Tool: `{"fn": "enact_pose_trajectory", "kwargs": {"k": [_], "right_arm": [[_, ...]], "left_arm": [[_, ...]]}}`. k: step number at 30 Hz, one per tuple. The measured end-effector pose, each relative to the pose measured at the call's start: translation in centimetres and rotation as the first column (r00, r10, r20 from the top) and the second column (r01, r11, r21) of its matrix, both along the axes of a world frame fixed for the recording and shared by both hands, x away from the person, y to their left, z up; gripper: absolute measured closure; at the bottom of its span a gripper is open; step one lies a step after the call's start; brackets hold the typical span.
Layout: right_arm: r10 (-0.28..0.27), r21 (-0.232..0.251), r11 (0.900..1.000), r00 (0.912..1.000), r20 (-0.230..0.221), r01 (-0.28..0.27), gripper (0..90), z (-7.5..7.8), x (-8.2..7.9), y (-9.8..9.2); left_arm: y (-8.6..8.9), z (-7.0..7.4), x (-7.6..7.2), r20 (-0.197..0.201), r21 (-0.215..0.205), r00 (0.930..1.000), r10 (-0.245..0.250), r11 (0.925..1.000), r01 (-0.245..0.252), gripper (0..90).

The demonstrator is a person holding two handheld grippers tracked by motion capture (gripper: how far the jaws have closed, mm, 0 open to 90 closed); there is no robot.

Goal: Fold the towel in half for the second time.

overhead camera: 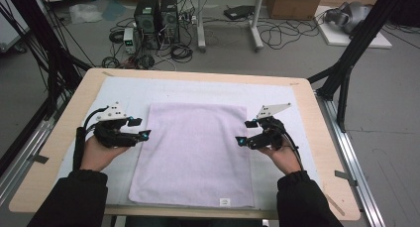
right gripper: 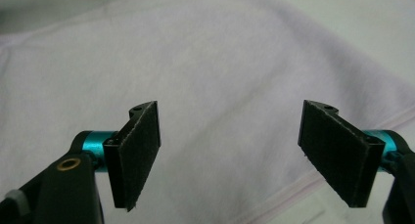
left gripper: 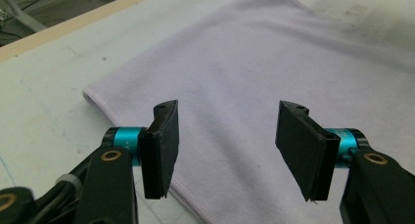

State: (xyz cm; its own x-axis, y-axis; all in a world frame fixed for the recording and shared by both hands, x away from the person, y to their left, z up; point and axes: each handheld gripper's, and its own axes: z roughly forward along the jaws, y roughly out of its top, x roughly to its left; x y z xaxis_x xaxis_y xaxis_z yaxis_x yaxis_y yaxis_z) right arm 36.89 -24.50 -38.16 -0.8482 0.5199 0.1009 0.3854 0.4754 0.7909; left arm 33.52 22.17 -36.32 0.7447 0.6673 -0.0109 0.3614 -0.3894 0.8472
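A pale lilac towel (overhead camera: 194, 152) lies flat in the middle of the table, with a small white label at its near edge. My left gripper (overhead camera: 141, 128) hovers at the towel's left edge, open, with nothing between its pads. In the left gripper view the towel (left gripper: 254, 62) spreads out beyond the left gripper (left gripper: 225, 141), its hemmed corner at the left. My right gripper (overhead camera: 245, 132) hangs over the towel's right edge, open and empty. The right gripper view shows the towel (right gripper: 205, 62) under the right gripper (right gripper: 230, 150), with the hem running at lower right.
A white mat (overhead camera: 124, 90) covers the wooden tabletop (overhead camera: 322, 152) under the towel. Black frame posts stand at both far sides. Computers and cables (overhead camera: 153, 19) lie on the floor beyond the far edge.
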Motion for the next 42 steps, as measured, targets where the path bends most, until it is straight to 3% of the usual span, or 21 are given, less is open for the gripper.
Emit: {"fn": "enact_pose_trajectory", "kwargs": {"k": [7,10,12,15,16,20,22,24,26,28,30,32,35,37,39,40,42], "right_arm": [[-0.007,-0.034,0.999,0.9996,0.027,0.008,23.2,2.3,2.4,0.2],[-0.030,-0.045,0.999,0.9991,0.031,0.031,23.9,3.3,4.1,0.1],[-0.062,-0.045,0.997,0.9976,0.031,0.064,24.1,3.3,5.3,0.0],[-0.118,-0.033,0.992,0.9930,0.009,0.118,26.3,2.2,6.9,-0.7],[-0.130,-0.045,0.990,0.9915,-0.001,0.130,26.6,1.6,7.4,-0.9],[-0.179,-0.098,0.979,0.9836,-0.019,0.176,27.6,-0.4,8.9,-1.2],[-0.195,-0.118,0.975,0.9805,-0.025,0.191,28.9,-1.4,9.5,-1.3],[-0.213,-0.129,0.970,0.9766,-0.029,0.208,29.1,-2.2,9.8,-1.2],[-0.224,-0.129,0.967,0.9743,-0.028,0.218,29.9,-3.0,10.0,-1.2],[-0.237,-0.143,0.963,0.9709,-0.037,0.229,30.0,-3.6,10.1,-1.2],[-0.249,-0.150,0.959,0.9678,-0.037,0.241,30.0,-4.2,10.1,-1.2],[-0.268,-0.141,0.955,0.9624,-0.042,0.260,30.8,-4.6,10.1,-1.5],[-0.285,-0.148,0.951,0.9563,-0.067,0.273,31.2,-5.5,10.2,-1.7],[-0.279,-0.152,0.952,0.9573,-0.077,0.265,31.9,-5.9,10.2,-1.7],[-0.274,-0.157,0.952,0.9604,-0.049,0.264,32.7,-6.1,10.0,-1.5],[-0.279,-0.157,0.951,0.9591,-0.050,0.268,34.3,-6.1,10.0,-1.5],[-0.262,-0.165,0.954,0.9637,-0.053,0.250,47.2,-5.9,9.8,-1.4]], "left_arm": [[-0.1,1.7,2.5,0.002,0.019,0.9999,0.012,0.9998,-0.012,44.9],[0.1,2.4,4.2,0.006,0.015,0.9989,0.047,0.9988,-0.047,45.4],[0.4,2.1,5.4,-0.002,0.002,0.9970,0.077,0.9970,-0.077,45.7],[0.9,1.0,6.7,-0.015,-0.024,0.9942,0.106,0.9940,-0.107,48.0],[1.0,0.7,7.0,-0.013,-0.008,0.9931,0.117,0.9931,-0.117,48.6],[1.0,-0.5,8.3,-0.031,-0.007,0.9884,0.149,0.9888,-0.149,49.0],[0.9,-1.2,8.8,-0.055,0.003,0.9860,0.157,0.9875,-0.157,50.3],[0.9,-2.3,9.2,-0.073,0.024,0.9817,0.176,0.9843,-0.175,52.5],[1.3,-3.6,9.4,-0.103,0.015,0.9750,0.197,0.9804,-0.196,52.8],[1.5,-4.9,9.7,-0.155,0.059,0.9654,0.209,0.9775,-0.203,52.2],[1.3,-5.4,9.9,-0.174,0.080,0.9615,0.213,0.9762,-0.202,50.9],[1.1,-5.6,10.1,-0.171,0.064,0.9610,0.217,0.9757,-0.209,50.9],[0.6,-6.1,10.4,-0.188,0.055,0.9541,0.233,0.9723,-0.227,50.7],[0.3,-6.7,10.6,-0.213,0.063,0.9468,0.241,0.9704,-0.233,50.8],[0.0,-7.5,10.7,-0.239,0.096,0.9393,0.246,0.9686,-0.229,54.1],[-0.1,-7.5,10.5,-0.211,0.110,0.9454,0.249,0.9670,-0.230,56.4],[-0.2,-7.5,10.4,-0.207,0.121,0.9454,0.252,0.9654,-0.231,59.0]]}}
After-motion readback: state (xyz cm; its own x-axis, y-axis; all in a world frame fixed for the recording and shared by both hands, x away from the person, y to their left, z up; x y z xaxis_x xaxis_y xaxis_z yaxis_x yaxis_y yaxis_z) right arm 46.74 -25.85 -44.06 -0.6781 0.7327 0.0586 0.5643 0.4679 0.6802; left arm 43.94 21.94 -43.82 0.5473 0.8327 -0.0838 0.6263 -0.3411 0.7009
